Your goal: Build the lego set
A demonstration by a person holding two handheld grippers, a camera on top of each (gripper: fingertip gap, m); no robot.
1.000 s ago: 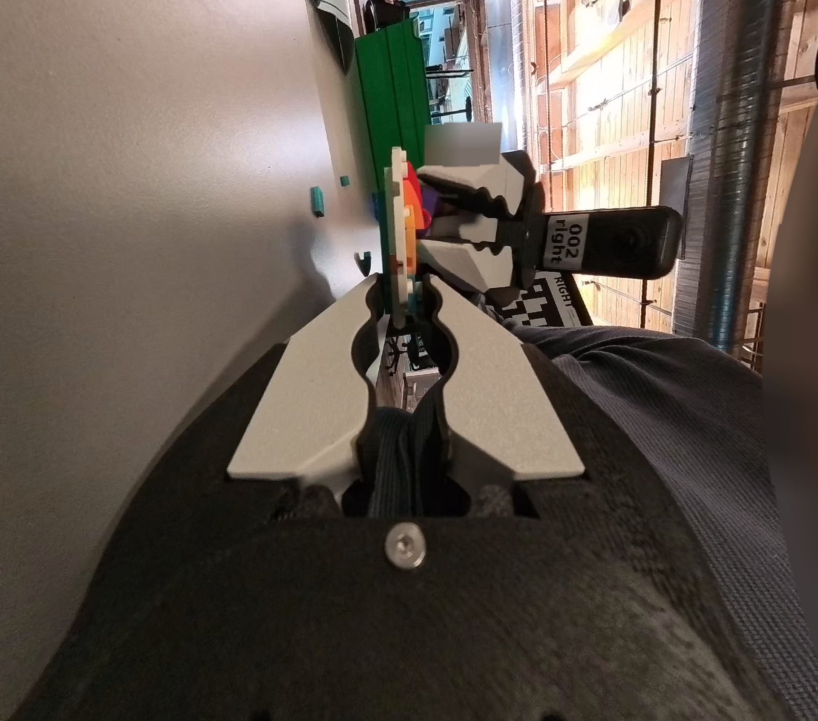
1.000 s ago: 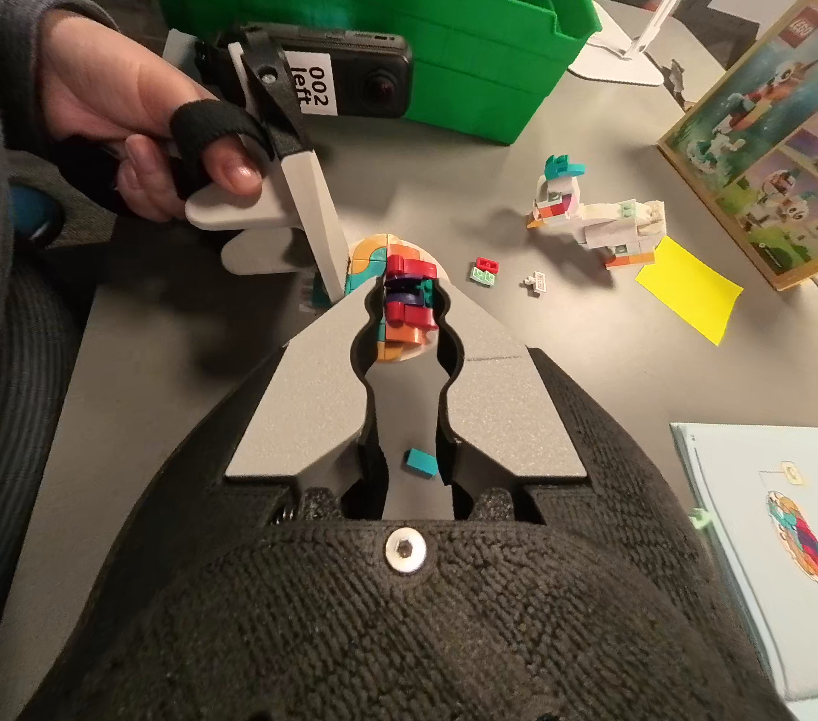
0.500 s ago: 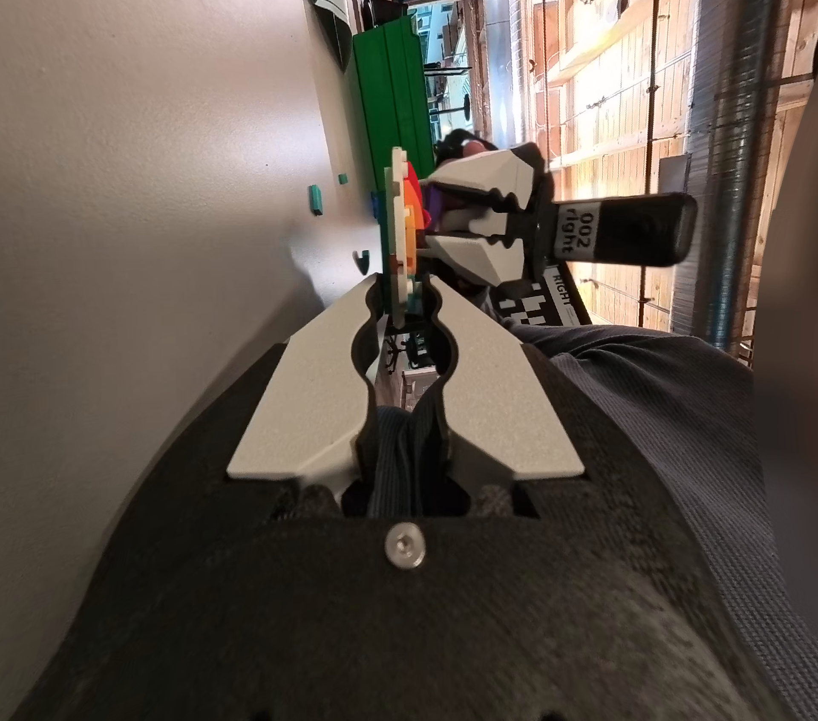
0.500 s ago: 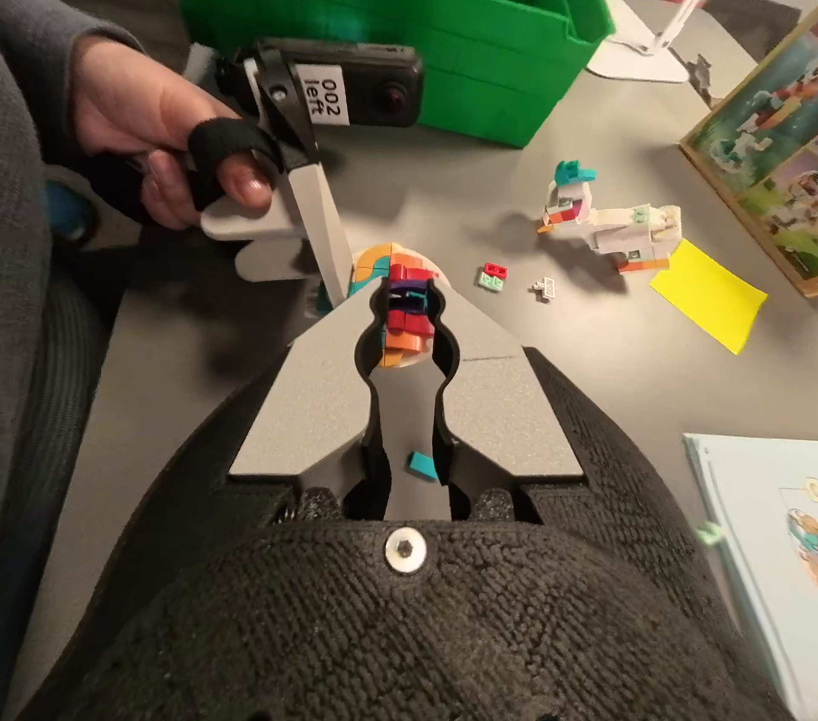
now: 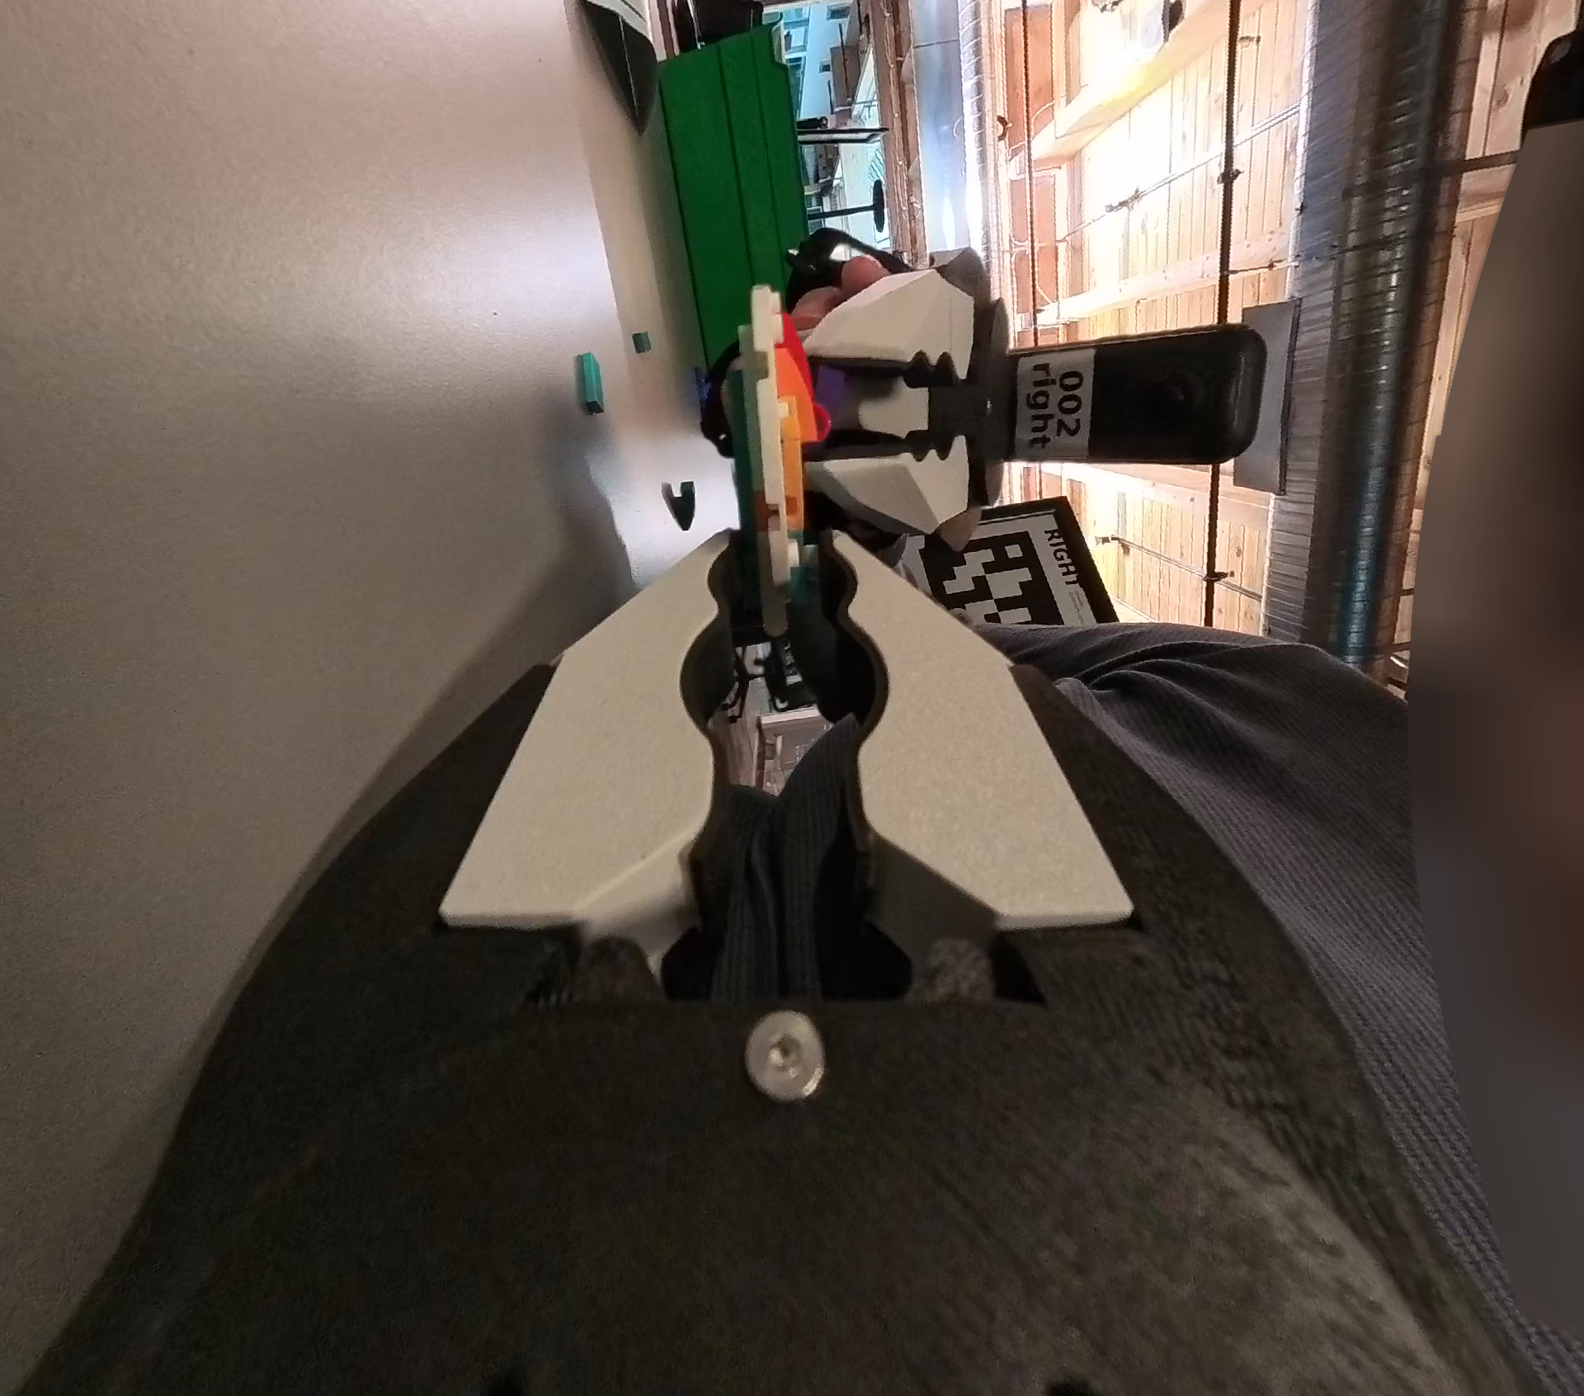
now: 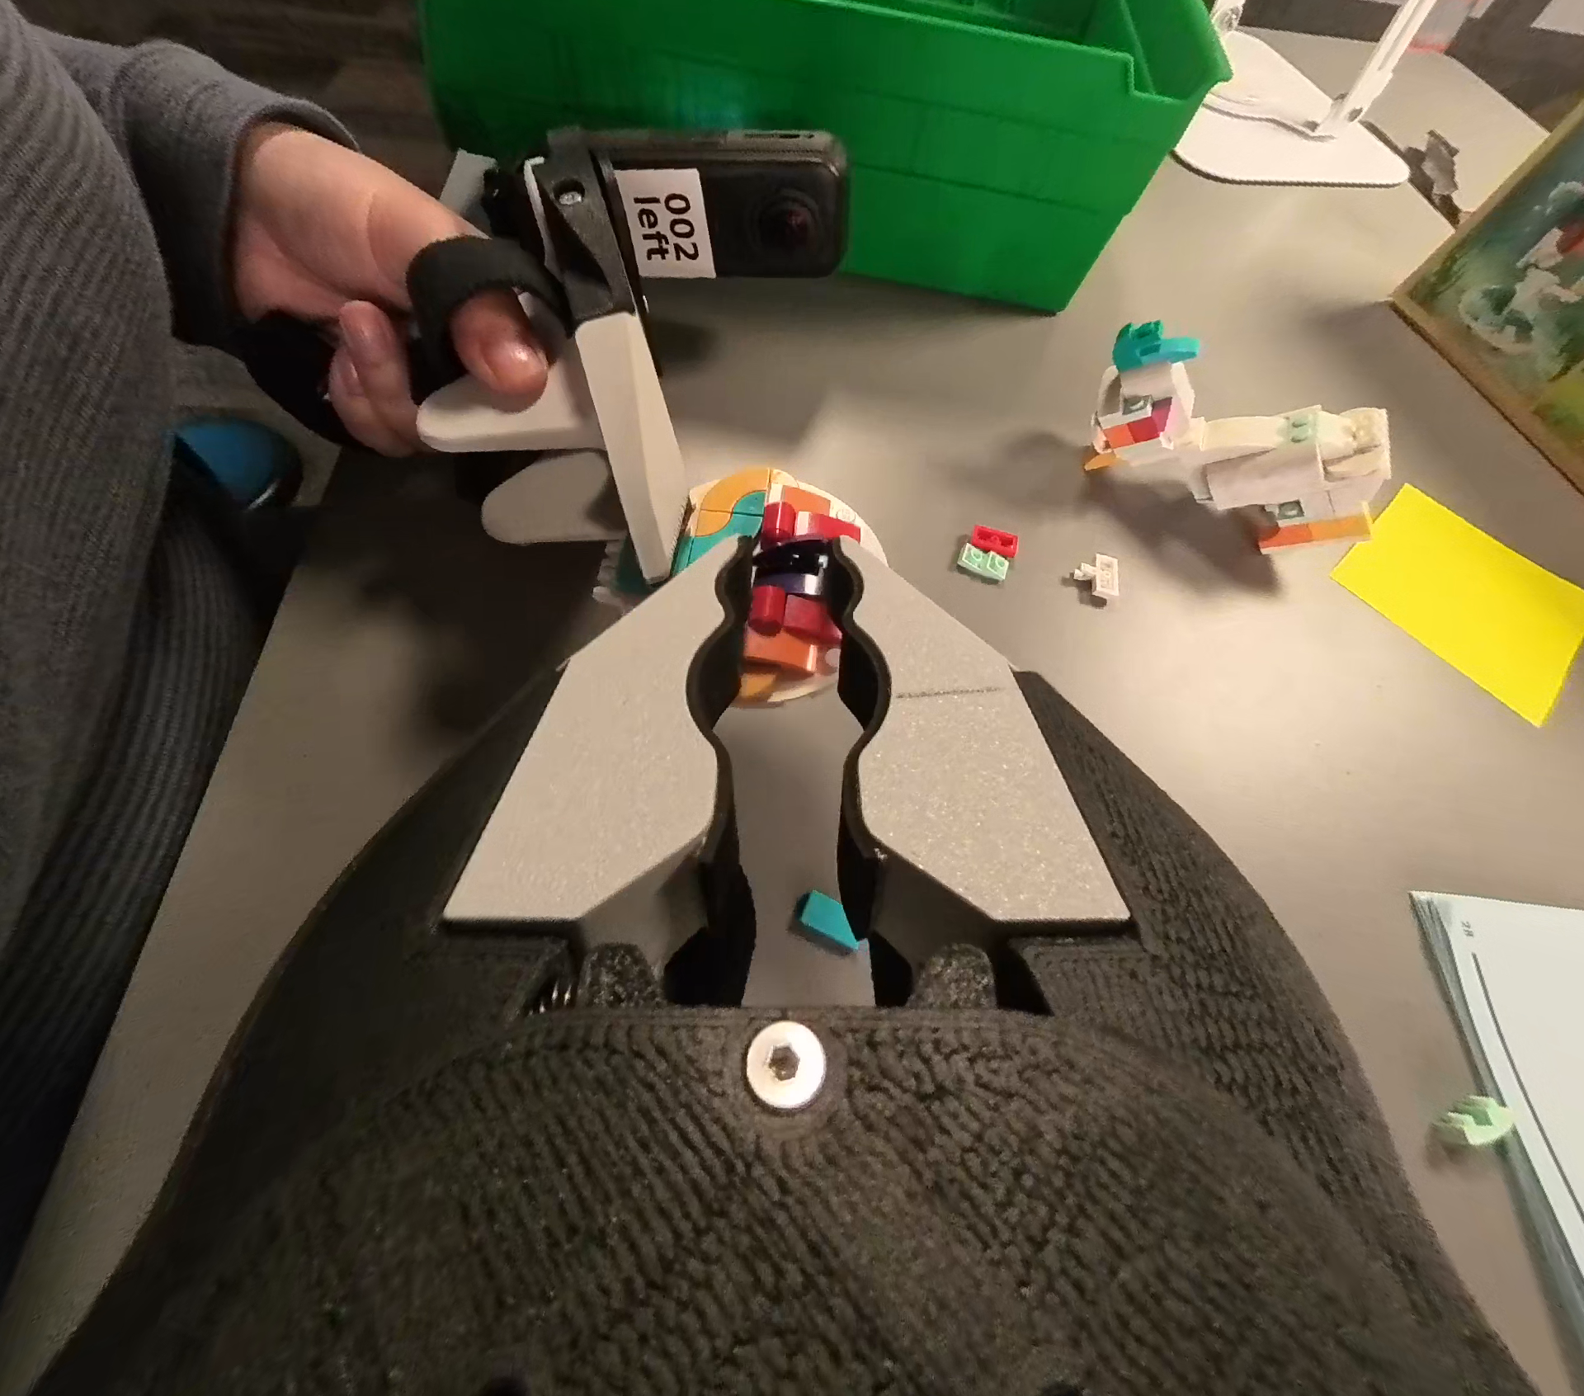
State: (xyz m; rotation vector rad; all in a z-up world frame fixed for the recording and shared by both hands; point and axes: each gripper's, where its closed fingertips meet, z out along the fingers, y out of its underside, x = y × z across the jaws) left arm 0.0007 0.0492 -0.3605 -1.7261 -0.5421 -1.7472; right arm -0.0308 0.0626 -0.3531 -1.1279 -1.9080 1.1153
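A round, many-coloured lego disc point(image 6: 737, 498) is held above the grey table. My left gripper point(image 5: 776, 549) is shut on the disc's edge, and the disc point(image 5: 763, 429) shows edge-on there. The left gripper also shows in the right wrist view point(image 6: 639, 558), gripping the disc's left rim. My right gripper point(image 6: 789, 566) is shut on a stack of red, purple and orange bricks point(image 6: 784, 609) on the disc's face. It also shows in the left wrist view point(image 5: 823, 412), pressed against the disc from the right.
A green bin point(image 6: 857, 95) stands behind. A white lego animal point(image 6: 1226, 463), small red and green pieces point(image 6: 990, 553), a small white piece point(image 6: 1097, 575) and a yellow note point(image 6: 1457, 609) lie to the right. A teal piece point(image 6: 827, 922) lies below my right gripper. A booklet point(image 6: 1526, 1029) is front right. Both grippers' tips are close together, under 4 cm apart. From the left gripper's tips to the teal piece point(image 6: 827, 922) is close to 8 cm.
My right gripper has shifted and tilted a little against the disc. Both grippers keep their hold on the build, and the left one has hardly moved.
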